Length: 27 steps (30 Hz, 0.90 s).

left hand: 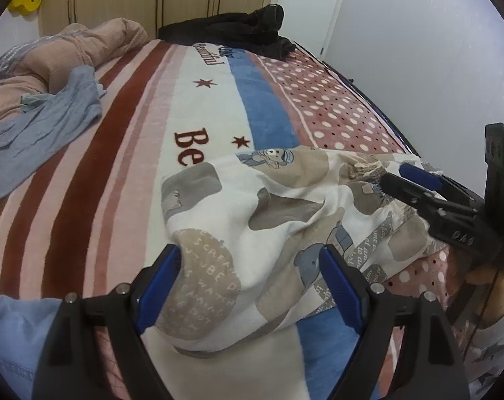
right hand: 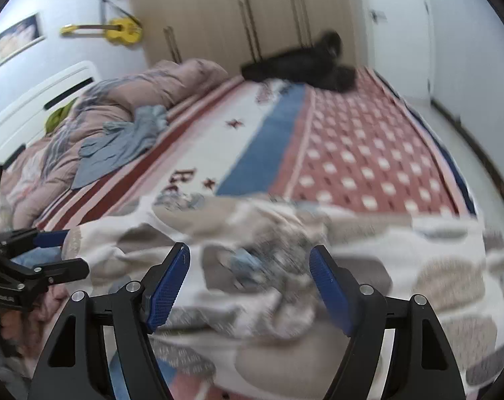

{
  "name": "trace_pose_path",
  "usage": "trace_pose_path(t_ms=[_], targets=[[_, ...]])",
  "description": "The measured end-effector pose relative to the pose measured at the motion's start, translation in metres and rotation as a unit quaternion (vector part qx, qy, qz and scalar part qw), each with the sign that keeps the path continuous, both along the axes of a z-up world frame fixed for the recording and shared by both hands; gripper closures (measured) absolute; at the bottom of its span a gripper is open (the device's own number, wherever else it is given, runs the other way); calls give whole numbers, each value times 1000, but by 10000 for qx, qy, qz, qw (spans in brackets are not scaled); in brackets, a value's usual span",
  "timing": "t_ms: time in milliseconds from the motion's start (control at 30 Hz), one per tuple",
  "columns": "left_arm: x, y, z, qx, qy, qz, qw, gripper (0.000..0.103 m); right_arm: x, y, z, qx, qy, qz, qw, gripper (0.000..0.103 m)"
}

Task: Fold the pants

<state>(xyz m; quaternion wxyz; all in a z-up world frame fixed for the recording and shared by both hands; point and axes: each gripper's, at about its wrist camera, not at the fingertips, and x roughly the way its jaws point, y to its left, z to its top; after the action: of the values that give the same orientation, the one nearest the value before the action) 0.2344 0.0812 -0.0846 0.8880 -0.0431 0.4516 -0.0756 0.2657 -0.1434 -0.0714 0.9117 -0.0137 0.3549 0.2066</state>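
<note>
Lying bunched on the near part of the bed (left hand: 145, 106), patterned pants (left hand: 252, 206); hovering with jaws apart and empty, left gripper (left hand: 248, 283) and right gripper (right hand: 250, 286), needing firm waistband pinches before spreading flat.

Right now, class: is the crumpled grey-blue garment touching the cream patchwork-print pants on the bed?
Apart. In the left wrist view the grey-blue garment lies far left, with bare striped blanket between it and the cream pants.
</note>
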Motion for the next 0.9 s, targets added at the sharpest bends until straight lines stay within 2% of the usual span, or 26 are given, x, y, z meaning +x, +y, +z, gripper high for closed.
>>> trace_pose_path(t_ms=[100,167,233,300,433,567,667,767,900], targets=[[-3,2,2,-12,-88,46,10000,21,6,16,-5,73,-68,230,9997,35],[-5,4,2,-40,-102,74,9999,20,20,27,-14,13,121,325,9994,38],[-7,6,1,-86,-101,88,9999,20,30,34,-22,-205,367,388,9984,52],[-9,9,0,-118,-90,97,9998,20,33,33,-31,-350,673,486,9959,56],[-11,14,-4,-170,-71,98,9998,20,3,18,-39,-521,732,728,9933,56],[-12,14,-10,-178,-8,103,9998,20,-25,-4,-52,-509,1010,816,9902,56],[-13,14,-14,-230,33,109,9997,20,-39,-12,-56,-606,922,851,9902,56],[-15,13,-15,-206,44,93,9997,20,-42,-13,-45,-570,900,847,9907,55],[-18,13,-11,-240,-31,120,9996,20,-46,-31,-15,-255,597,685,9955,53]])
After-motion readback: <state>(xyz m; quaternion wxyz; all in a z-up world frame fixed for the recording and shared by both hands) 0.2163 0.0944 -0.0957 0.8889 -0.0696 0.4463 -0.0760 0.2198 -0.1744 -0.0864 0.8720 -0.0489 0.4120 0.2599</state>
